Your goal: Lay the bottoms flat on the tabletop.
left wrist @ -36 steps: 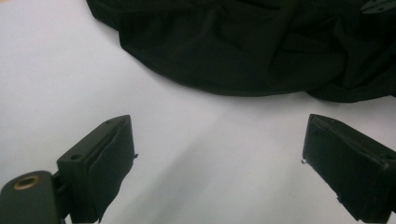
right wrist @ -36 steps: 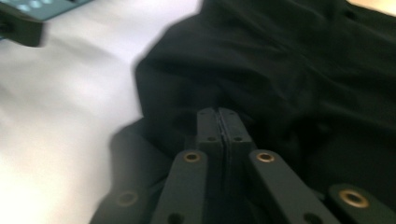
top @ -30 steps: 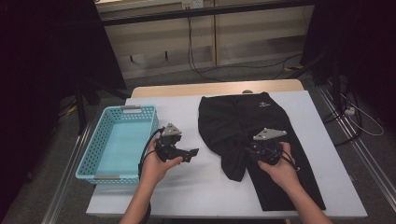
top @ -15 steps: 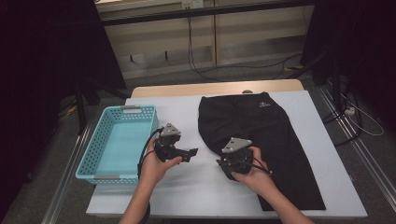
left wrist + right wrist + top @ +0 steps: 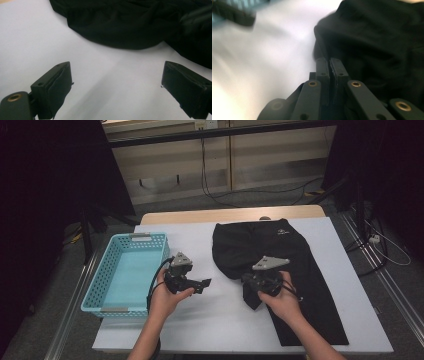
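A black garment (image 5: 285,250) lies spread on the right half of the white table (image 5: 210,330). My right gripper (image 5: 246,281) is at the garment's left edge. Its jaws have just been closing and now stand shut on a fold of the black cloth (image 5: 374,37), which rises from the tips of my right gripper (image 5: 329,61); a flap hangs below it (image 5: 251,299). My left gripper (image 5: 204,284) is held above bare table left of the garment, pointing right. Its jaws stand wide open with nothing between them (image 5: 116,85), and the garment's rounded edge (image 5: 125,25) lies ahead.
A light blue mesh basket (image 5: 150,236) stands empty at the table's left side, close to my left hand. Dark curtains, cables and a metal frame surround the table.
My right gripper moved left from on top of the garment to its left edge, shut there, and came slightly back right with cloth in it. The left gripper stayed put.
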Available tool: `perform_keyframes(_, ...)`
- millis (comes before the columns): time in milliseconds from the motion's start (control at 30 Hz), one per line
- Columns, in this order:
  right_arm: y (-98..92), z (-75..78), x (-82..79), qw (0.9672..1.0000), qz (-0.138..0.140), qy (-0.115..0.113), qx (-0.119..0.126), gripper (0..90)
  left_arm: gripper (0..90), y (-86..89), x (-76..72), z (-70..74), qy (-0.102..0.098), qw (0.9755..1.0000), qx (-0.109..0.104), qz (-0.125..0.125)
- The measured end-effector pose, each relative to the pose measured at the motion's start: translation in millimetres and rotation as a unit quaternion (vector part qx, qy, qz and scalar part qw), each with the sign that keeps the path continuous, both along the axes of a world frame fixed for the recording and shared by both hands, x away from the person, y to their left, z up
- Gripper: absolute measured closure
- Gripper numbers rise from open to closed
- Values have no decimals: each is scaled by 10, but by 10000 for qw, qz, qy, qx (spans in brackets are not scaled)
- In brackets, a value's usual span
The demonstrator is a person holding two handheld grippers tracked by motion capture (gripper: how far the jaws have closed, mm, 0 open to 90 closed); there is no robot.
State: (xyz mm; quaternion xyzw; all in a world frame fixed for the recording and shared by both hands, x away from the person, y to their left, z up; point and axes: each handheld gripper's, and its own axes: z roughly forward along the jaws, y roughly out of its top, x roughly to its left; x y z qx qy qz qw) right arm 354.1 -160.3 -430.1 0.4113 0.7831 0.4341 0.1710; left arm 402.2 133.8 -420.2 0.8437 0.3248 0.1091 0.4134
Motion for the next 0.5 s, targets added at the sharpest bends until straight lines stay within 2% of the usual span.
perform_keyframes(67, -143, 48, 28, 9992, -224, -13, 317, 856, 93, -6, -2, -9, 35, 10000, 0, -1)
perform_keyframes(133, -250, 33, 61, 9987, -412, -29, 290, 845, 93, -12, 0, -20, 31, 10000, 1, 9)
perform_keyframes(200, -333, -31, 97, 9978, -574, 83, 305, 823, 93, -19, 4, -29, 32, 10000, 25, -16)
perform_keyframes(300, -388, -141, 141, 9970, -743, 196, 22, 782, 93, -23, 3, -25, 33, 10000, 30, -31)
perform_keyframes(333, -396, -176, 154, 9966, -785, 228, -144, 761, 93, -23, 3, -24, 39, 10000, 20, -27)
perform_keyframes(400, -396, -203, 158, 9957, -823, 195, -371, 712, 93, -17, 7, -20, 20, 10000, 23, -25)
perform_keyframes(500, -374, -175, 133, 9955, -788, 73, -527, 656, 93, -15, 7, -24, 25, 10000, 24, -27)
